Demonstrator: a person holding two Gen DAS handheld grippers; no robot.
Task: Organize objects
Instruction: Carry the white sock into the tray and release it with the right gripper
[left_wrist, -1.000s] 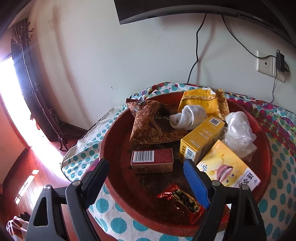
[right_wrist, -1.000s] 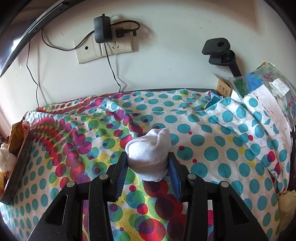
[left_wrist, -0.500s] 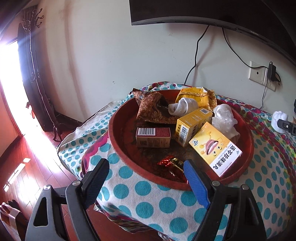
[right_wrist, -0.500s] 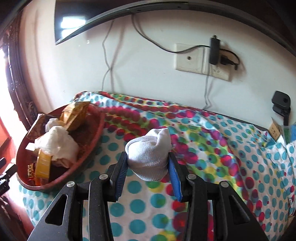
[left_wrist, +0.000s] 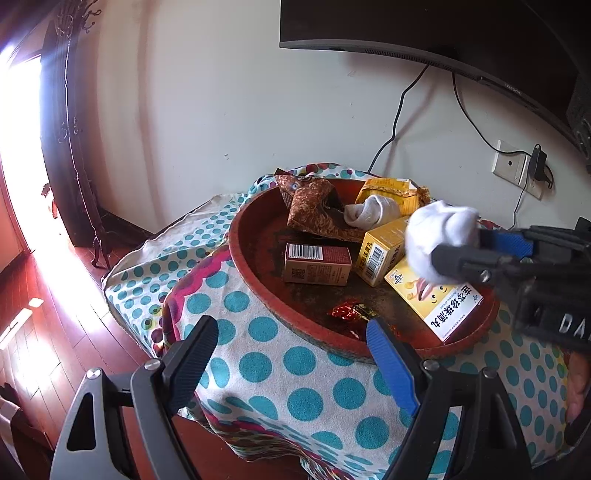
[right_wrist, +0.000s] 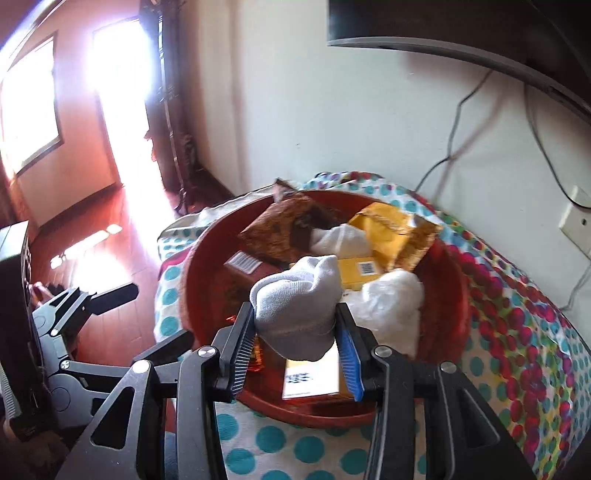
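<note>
Above the red tray (right_wrist: 463, 295):
Right tongs (right_wrist: 295, 343): closed on the white sock (right_wrist: 295, 314).
Left tongs (left_wrist: 291, 354): wide apart, holding nothing, before the dotted surface (left_wrist: 258, 369).

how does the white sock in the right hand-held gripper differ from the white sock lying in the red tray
The rolled white sock in the right hand-held gripper is clamped between its fingers, in the air over the round red tray; the other white sock lies loose in the tray, against the yellow foil packet. The held one is a compact bundle; the lying one is looser and longer. Both are white knit.
</note>
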